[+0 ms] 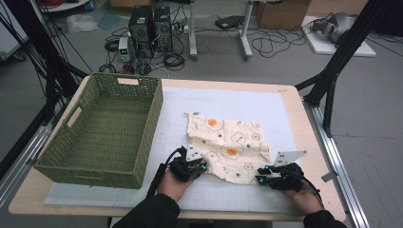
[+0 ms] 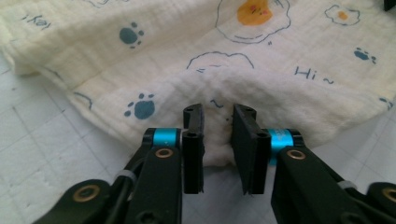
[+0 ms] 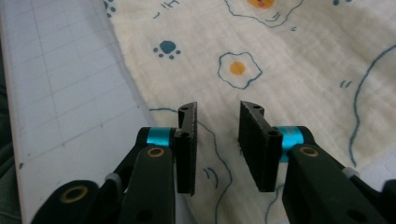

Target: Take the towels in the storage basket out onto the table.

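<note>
Thin muslin cloth is light and floppy, so grab near-edge corners; left gripper and right gripper jaws apart, unclamped.

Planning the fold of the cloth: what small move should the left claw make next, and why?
Probably close the left claw: a raised fold of the cream printed muslin cloth sits between its jaws, with gaps still showing beside the pads.
</note>
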Demonstrator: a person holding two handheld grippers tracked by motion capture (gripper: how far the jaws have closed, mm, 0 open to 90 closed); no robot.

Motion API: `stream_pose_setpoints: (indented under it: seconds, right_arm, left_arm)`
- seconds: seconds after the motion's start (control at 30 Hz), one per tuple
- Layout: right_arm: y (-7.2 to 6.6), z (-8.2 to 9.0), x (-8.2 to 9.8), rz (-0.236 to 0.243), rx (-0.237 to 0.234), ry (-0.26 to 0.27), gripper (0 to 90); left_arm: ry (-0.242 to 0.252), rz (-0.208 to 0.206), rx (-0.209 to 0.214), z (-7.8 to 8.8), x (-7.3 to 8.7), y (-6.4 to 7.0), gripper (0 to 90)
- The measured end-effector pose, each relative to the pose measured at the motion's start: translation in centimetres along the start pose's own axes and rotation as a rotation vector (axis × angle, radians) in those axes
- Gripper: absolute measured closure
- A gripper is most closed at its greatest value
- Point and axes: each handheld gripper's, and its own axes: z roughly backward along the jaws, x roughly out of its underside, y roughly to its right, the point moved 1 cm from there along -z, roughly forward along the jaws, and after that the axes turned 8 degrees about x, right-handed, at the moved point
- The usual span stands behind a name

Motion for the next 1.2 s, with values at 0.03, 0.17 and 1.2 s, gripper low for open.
stream_pose_setpoints:
  seconds: [0.03,0.17,1.2]
  right_arm:
    - [0.0,0.0,0.0,0.002,0.005,-0.001,72.5]
    - [0.2,-0.1,-0.1,-0.015,-0.005,-0.005,87.3]
    - [-2.0,0.8,0.4,0.048,-0.087,-0.021,88.6]
  left_arm:
    - [-0.008,-0.009,-0.004,0.0,-0.1,0.0,83.1]
    - [-0.010,0.005,-0.016,0.9,-0.3,-0.2,85.9]
    - [-0.088,-0.013,0.028,4.2,2.4,0.3,89.2]
